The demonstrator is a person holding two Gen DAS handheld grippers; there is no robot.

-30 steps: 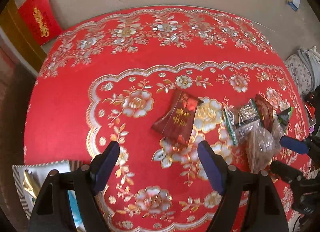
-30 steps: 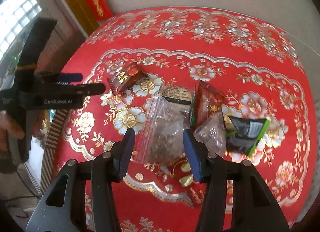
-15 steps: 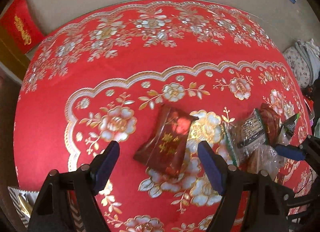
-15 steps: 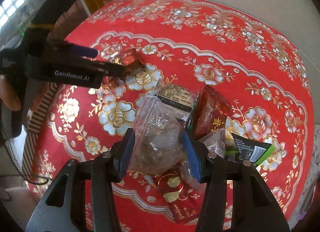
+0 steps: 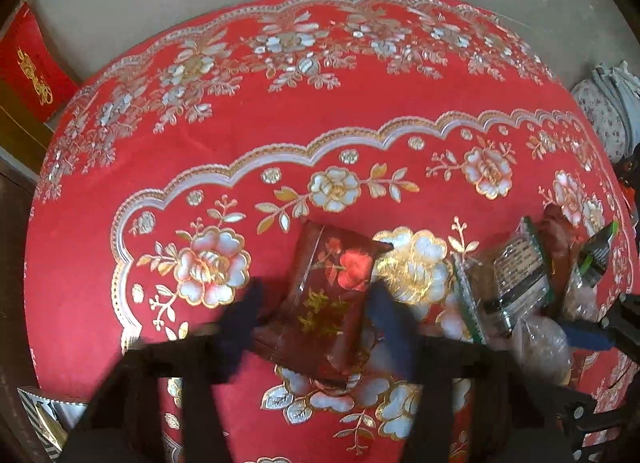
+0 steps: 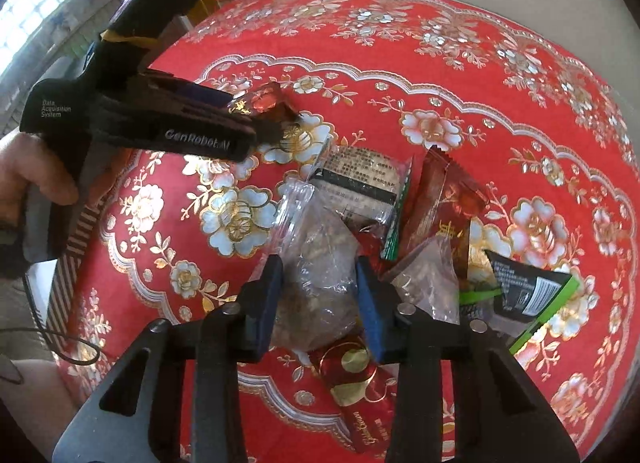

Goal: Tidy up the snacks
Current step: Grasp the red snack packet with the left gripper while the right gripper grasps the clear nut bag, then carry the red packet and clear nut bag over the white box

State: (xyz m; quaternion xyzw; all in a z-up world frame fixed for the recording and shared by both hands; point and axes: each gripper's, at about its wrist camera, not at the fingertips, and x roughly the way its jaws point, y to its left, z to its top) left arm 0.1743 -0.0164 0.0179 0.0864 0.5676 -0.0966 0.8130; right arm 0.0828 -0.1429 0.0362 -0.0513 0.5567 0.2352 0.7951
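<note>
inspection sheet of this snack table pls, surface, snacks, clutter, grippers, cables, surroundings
surface: round table under a red floral cloth
snacks: dark red packet lies apart; clear bag, printed packet and green-edged packet in a heap
clutter: striped box at table edge
grippers: left gripper straddles the red packet, blurred; right gripper open around the clear bag
cables: black cord beside the striped box
surroundings: window, red wall hanging
</note>
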